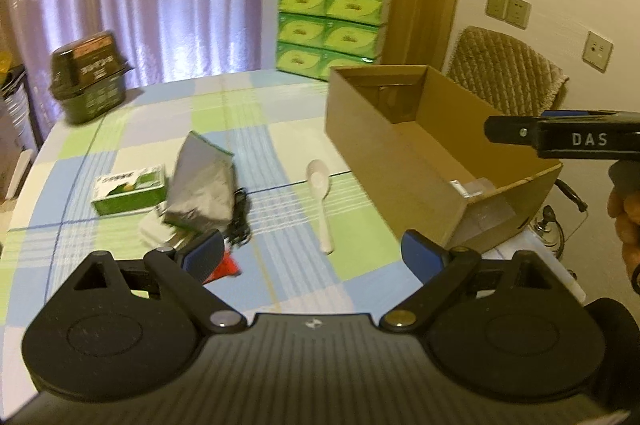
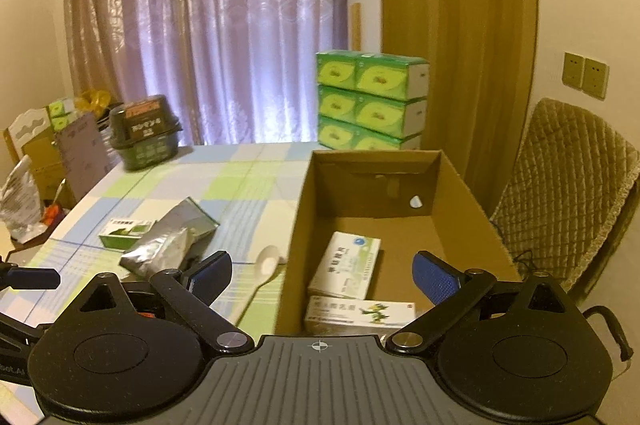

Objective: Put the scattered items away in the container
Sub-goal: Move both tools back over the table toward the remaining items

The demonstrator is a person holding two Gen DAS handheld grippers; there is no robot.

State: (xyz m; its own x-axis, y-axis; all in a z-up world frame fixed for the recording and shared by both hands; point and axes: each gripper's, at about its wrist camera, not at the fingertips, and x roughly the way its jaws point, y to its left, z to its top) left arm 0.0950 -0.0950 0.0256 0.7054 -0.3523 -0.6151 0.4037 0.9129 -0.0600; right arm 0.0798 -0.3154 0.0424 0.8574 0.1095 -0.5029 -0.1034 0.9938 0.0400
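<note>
Both grippers are wide apart and hold nothing: the left gripper [image 1: 314,255] hangs over the table [image 1: 280,129] on the loose-item side of the box [image 1: 384,153], while the right gripper [image 2: 322,275] hangs over the box's near end, above two cartons [image 2: 348,265] already inside. Just ahead of the left gripper lies the spoon [image 1: 322,197], beside the box's left wall, its long axis running roughly toward that gripper, handle nearest. Further from the box sit the foil pouch [image 1: 202,185] and the green carton [image 1: 130,189], so the left gripper looks better placed for all three.
</note>
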